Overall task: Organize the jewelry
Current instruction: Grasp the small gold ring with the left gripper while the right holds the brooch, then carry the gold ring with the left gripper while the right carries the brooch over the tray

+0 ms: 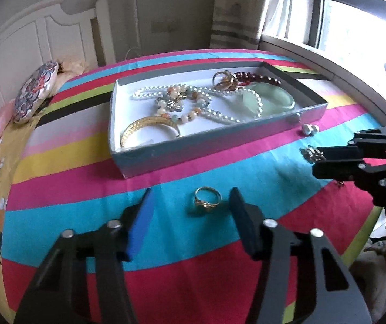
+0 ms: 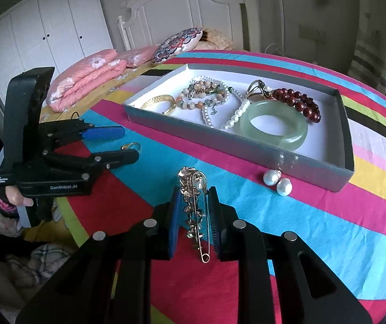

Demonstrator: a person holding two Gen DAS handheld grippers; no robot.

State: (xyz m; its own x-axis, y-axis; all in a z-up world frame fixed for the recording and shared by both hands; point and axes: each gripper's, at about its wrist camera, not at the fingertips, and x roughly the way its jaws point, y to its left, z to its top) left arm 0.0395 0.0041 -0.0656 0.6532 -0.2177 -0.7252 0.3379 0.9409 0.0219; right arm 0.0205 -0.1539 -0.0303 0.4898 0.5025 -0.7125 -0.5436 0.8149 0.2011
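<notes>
A grey box (image 1: 193,151) (image 2: 247,149) holds pearl strands, a beaded necklace, a gold bangle (image 1: 149,127), a jade bangle (image 2: 274,124), red beads (image 2: 298,102) and gold rings. A gold ring (image 1: 207,199) (image 2: 131,146) lies on the striped cloth between the fingers of my open left gripper (image 1: 191,202) (image 2: 131,141). My right gripper (image 2: 195,210) (image 1: 314,159) is shut on a gold safety-pin brooch (image 2: 195,208), whose end shows in the left wrist view (image 1: 310,154). Two pearl earrings (image 2: 276,181) (image 1: 310,129) lie beside the box's front corner.
The striped cloth (image 1: 85,189) covers a round table. A bed with a pink quilt (image 2: 85,81) and a patterned cushion (image 1: 35,91) stands behind it. A window (image 1: 355,13) is at the right, and a white wardrobe (image 2: 44,35) at the back left.
</notes>
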